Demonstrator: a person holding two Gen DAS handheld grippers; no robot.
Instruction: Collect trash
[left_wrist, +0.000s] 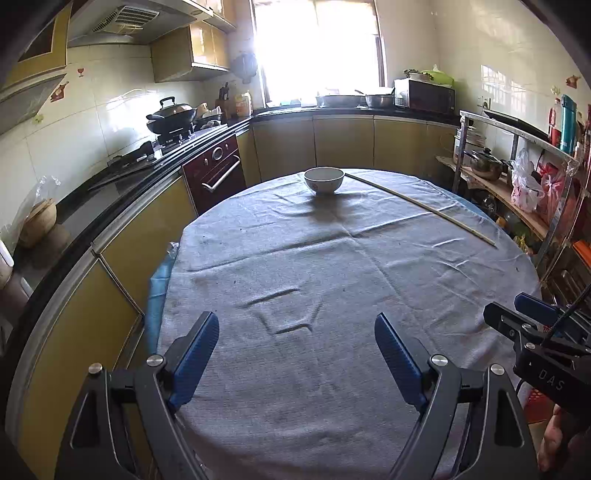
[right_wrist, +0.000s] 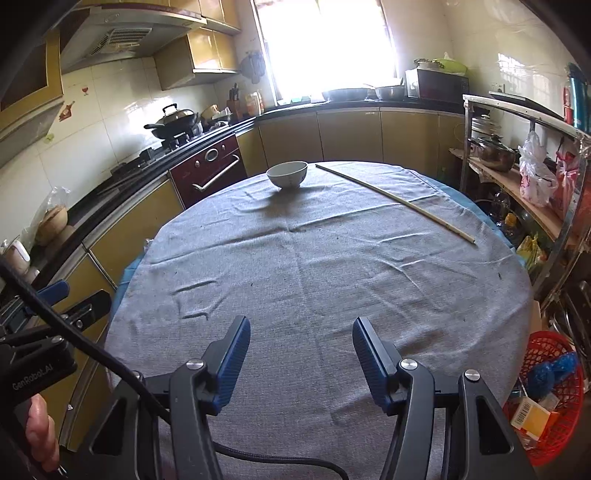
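A red mesh trash basket stands on the floor to the right of the table and holds a yellow carton and a blue crumpled wrapper. My left gripper is open and empty over the near part of the grey tablecloth. My right gripper is open and empty over the near edge of the same cloth. The right gripper also shows at the right edge of the left wrist view. The left gripper's fingers show at the left edge of the right wrist view.
A white bowl stands at the far side of the table. A long thin stick lies at the far right. Yellow cabinets run along the left. A metal rack stands on the right.
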